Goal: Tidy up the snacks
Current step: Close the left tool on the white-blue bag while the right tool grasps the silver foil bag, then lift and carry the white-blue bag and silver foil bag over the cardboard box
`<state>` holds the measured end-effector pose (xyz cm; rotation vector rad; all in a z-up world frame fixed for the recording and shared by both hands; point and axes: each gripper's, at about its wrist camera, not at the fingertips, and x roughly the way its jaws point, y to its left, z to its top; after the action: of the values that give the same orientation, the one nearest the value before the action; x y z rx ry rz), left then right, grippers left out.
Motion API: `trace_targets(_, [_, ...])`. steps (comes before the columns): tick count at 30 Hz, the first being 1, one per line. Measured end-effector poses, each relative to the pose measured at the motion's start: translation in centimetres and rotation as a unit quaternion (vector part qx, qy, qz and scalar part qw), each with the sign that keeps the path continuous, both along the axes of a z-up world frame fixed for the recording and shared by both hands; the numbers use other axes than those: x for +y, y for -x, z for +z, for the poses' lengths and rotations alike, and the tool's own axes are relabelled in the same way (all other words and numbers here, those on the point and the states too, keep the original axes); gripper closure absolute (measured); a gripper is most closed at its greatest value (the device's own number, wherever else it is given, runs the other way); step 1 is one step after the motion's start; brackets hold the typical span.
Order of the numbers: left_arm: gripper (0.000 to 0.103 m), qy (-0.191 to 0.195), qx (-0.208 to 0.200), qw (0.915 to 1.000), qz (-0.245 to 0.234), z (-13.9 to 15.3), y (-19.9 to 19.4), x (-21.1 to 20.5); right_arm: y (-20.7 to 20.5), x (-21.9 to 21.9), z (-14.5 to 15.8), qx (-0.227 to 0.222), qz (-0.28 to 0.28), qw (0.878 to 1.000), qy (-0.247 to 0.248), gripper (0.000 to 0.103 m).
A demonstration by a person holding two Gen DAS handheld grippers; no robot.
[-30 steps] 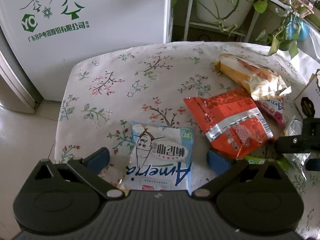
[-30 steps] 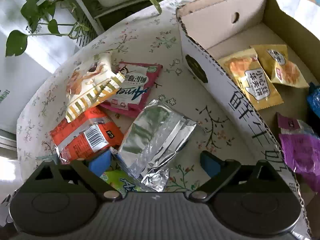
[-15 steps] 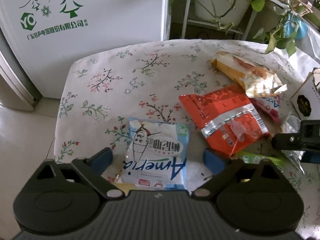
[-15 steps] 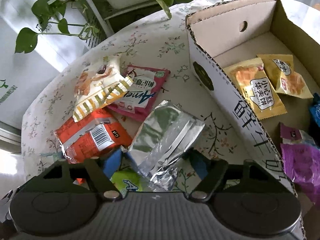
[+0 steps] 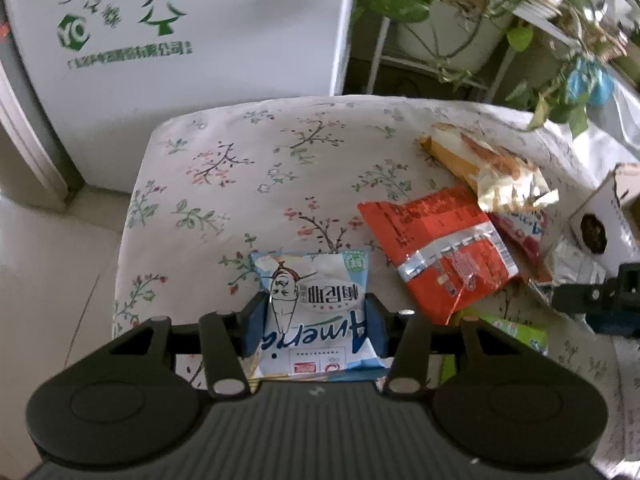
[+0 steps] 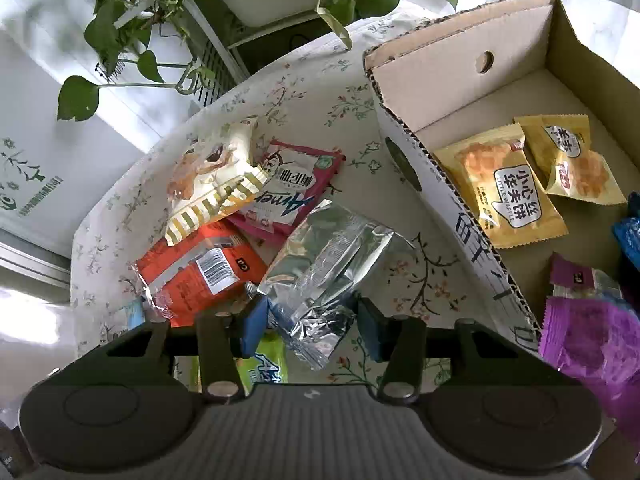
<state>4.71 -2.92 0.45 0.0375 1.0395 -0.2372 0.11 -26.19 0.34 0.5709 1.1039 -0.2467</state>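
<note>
Blue-and-white snack packet [image 5: 316,312] sits between the blue pads of my left gripper [image 5: 316,322], lower half clamped, top edge sticking out toward the flowered tablecloth [image 5: 240,168]. A second ago those jaws stood wide with the packet lying loose between them; they have just been closing and now pinch it from both sides.

Silver foil packet [image 6: 324,268] is caught by its crinkled lower end in my right gripper [image 6: 310,324]. Those jaws too have just been closing from wide apart, and the pads now press on the foil. The packet appears tilted up off the cloth, where earlier it lay flat.

Just beside the foil packet: a green packet [image 6: 268,364] under my left-hand finger, an orange packet [image 6: 196,272], a pink packet [image 6: 292,188] partly under a striped cream packet [image 6: 212,184].

To the right, the cardboard box [image 6: 436,196] stands near, its wall just beside the foil. Inside lie two yellow waffle packets [image 6: 504,188] and a purple packet [image 6: 588,328].
</note>
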Motion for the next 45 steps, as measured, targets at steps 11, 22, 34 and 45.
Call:
trace_targets(11, [0.054,0.010,-0.004,0.9999,0.007,0.6,0.4,0.8,0.4,-1.7,-0.1,0.003,-0.059,0.998,-0.032,0.023])
trace_targets(22, [0.054,0.005,-0.008,1.0000,0.001,0.9,0.8,0.3,-1.7,0.9,-0.7,0.009,-0.053,0.997,0.047,0.034])
trace_targets(34, [0.054,0.019,-0.023,0.9996,0.002,2.3,1.1,0.9,0.2,1.0,2.2,-0.030,-0.005,0.999,0.037,0.035])
trace_targets(45, [0.054,0.030,-0.059,0.9978,0.006,4.8,1.6,0.2,2.3,1.4,5.5,-0.076,0.048,0.995,0.039,0.035])
